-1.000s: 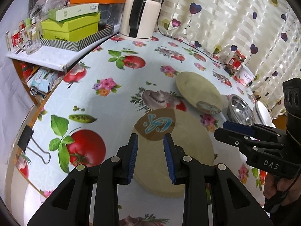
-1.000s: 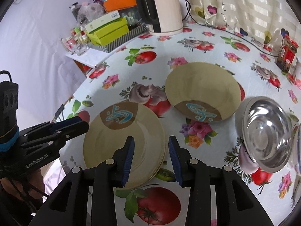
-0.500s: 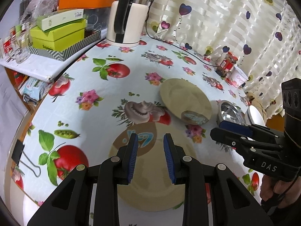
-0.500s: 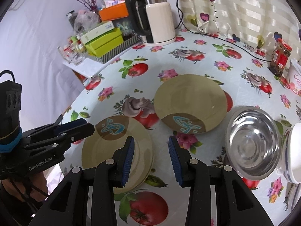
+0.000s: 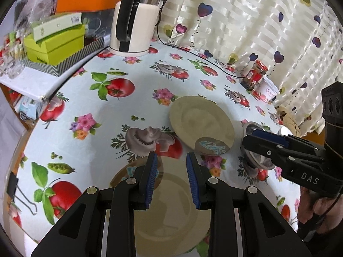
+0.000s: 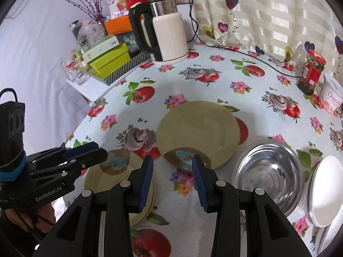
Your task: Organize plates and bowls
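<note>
Both claws parted and empty: left claw (image 6: 85,158) marked "GenRobot.AI", right claw (image 5: 265,141) marked "DAS".

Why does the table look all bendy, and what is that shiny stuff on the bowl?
Left wrist view: the fisheye lens curves the round fruit-patterned table and blackens the corners. Right wrist view: the shiny round steel bowl mirrors the daylight from the striped heart-print curtain, and a soft shadow lies beside the single tan round plate.
</note>
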Motion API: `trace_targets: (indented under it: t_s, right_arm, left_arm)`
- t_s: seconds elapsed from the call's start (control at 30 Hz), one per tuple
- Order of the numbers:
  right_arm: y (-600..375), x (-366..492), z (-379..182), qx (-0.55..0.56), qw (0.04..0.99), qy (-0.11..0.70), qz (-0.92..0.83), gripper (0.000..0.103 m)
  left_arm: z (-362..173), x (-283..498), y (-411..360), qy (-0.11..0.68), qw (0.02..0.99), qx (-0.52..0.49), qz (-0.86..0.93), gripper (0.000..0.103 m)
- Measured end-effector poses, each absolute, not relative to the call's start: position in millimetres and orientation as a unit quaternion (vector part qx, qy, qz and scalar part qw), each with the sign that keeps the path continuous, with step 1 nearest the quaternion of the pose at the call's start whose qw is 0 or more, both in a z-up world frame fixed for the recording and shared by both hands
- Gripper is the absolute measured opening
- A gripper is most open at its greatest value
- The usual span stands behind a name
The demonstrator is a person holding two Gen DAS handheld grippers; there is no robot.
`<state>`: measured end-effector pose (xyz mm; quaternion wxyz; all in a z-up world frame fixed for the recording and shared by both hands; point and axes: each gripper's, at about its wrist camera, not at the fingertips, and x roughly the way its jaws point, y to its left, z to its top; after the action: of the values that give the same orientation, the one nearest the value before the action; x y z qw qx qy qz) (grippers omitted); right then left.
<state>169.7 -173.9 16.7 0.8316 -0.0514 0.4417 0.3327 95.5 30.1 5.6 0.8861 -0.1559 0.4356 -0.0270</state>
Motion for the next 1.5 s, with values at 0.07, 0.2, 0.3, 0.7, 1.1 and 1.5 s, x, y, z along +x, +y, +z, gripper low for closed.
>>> trace_targets:
  t_s: [0.07,0.2,0.3,0.7,1.1,1.5]
  right_arm:
    - [-176,176,18,-0.051,0.834,0.441,0.329,0.037]
    - [-181,188,18,-0.048,0.835,0.443,0.324,0.037]
    - [-183,199,18,-0.049,0.835,0.444,0.320,0.037]
    - [-191,251,8,-0.055,0.830,0.462,0.308,0.037]
    - [-183,296,-15,-0.066,0.805,0.505,0.305,0.032]
    - [-177,314,-39,-0.077,0.780,0.547,0.295,0.030]
  left_arm:
    - [4,100,30,0.437,0.885,-0.157,-0.028,0.029]
    - [2,108,27,0.441,0.883,-0.156,-0.034,0.029]
    - [0,115,25,0.444,0.882,-0.157,-0.035,0.029]
    - [-14,151,23,0.462,0.867,-0.186,-0.034,0.029]
    - [-39,180,19,0.493,0.843,-0.212,-0.029,0.029]
    - [-53,191,22,0.508,0.830,-0.228,-0.022,0.029]
